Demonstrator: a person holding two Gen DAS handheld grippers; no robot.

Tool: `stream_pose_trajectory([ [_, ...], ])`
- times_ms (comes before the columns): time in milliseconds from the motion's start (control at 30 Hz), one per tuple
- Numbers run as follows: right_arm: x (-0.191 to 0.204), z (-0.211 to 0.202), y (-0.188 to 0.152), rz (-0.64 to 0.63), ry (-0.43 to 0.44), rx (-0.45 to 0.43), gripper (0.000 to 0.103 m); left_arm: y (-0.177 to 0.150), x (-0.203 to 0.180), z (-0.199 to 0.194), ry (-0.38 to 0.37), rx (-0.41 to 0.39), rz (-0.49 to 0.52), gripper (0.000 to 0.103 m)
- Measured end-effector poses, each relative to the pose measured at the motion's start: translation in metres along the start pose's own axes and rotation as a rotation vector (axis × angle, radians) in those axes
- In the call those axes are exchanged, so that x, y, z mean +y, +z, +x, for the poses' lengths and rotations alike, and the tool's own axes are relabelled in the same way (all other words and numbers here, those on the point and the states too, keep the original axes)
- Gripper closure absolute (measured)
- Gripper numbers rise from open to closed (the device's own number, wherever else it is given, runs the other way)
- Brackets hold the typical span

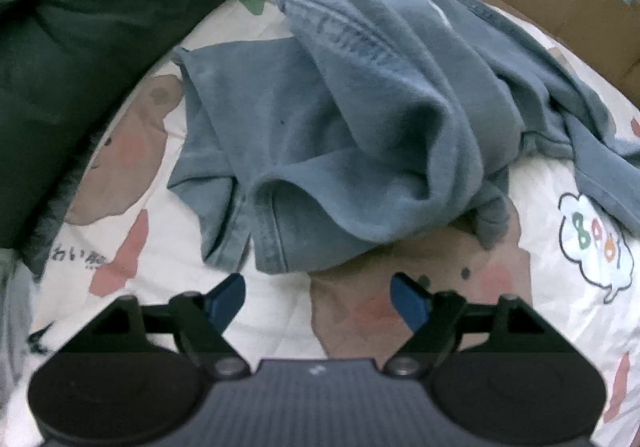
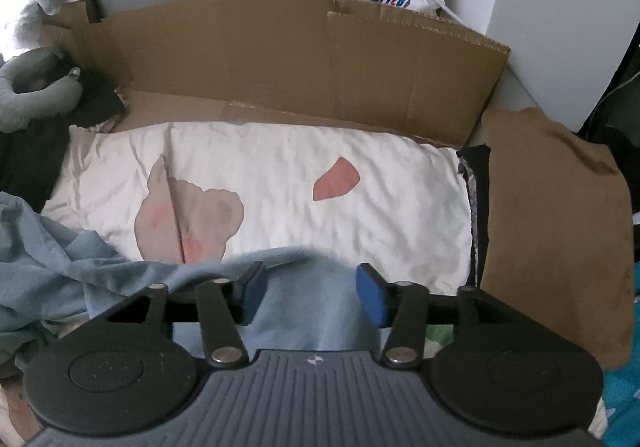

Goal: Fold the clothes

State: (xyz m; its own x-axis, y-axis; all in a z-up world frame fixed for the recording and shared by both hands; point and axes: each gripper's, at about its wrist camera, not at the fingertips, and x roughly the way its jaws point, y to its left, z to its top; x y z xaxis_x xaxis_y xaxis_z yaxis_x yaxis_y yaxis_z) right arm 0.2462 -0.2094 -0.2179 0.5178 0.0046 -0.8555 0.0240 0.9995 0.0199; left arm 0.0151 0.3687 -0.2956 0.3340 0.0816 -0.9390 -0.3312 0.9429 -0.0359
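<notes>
A crumpled blue-grey garment (image 1: 360,107) lies in a heap on a cartoon-print quilt (image 1: 132,259); its stitched hem curls toward me at the lower middle. My left gripper (image 1: 318,283) hangs open just short of that hem, with only quilt between its blue pads (image 1: 228,297). In the right wrist view the same garment (image 2: 60,267) spreads from the left edge, and a fold of it rises between the fingers. My right gripper (image 2: 310,275) stands open over that fold, its pads (image 2: 370,295) apart from the cloth.
A dark green padded cover (image 1: 80,27) fills the upper left. A cardboard sheet (image 2: 300,59) stands along the far edge of the white quilt (image 2: 320,187). At the right lies a brown cloth (image 2: 552,227), at the left a grey neck pillow (image 2: 32,95).
</notes>
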Motion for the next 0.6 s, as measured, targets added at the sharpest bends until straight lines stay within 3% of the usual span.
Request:
stream_pose_trajectory([
  [133,0.002,-0.005,-0.001,-0.004,0.019,-0.006,0.044,0.002,0.005,0.014,-0.029,-0.021,-0.034,0.022],
  [300,0.012,-0.010,-0.017,0.014,0.092,-0.030,0.044,0.000,0.008,0.017,-0.054,-0.111,-0.053,0.027],
  [367,0.021,-0.005,-0.023,0.029,0.117,-0.025,0.044,0.000,0.009,0.017,-0.067,-0.136,-0.072,0.036],
  [400,0.026,-0.003,-0.026,0.036,0.130,-0.023,0.044,0.001,0.008,0.017,-0.073,-0.137,-0.079,0.047],
  [433,0.032,-0.001,-0.029,0.040,0.147,-0.023,0.044,0.002,0.008,0.016,-0.086,-0.136,-0.082,0.068],
  [467,0.038,0.000,-0.032,0.039,0.169,-0.027,0.044,0.003,0.007,0.015,-0.099,-0.135,-0.080,0.077],
  [600,0.068,0.007,-0.054,0.005,0.258,-0.008,0.044,0.008,0.002,0.000,-0.141,-0.158,-0.076,0.086],
])
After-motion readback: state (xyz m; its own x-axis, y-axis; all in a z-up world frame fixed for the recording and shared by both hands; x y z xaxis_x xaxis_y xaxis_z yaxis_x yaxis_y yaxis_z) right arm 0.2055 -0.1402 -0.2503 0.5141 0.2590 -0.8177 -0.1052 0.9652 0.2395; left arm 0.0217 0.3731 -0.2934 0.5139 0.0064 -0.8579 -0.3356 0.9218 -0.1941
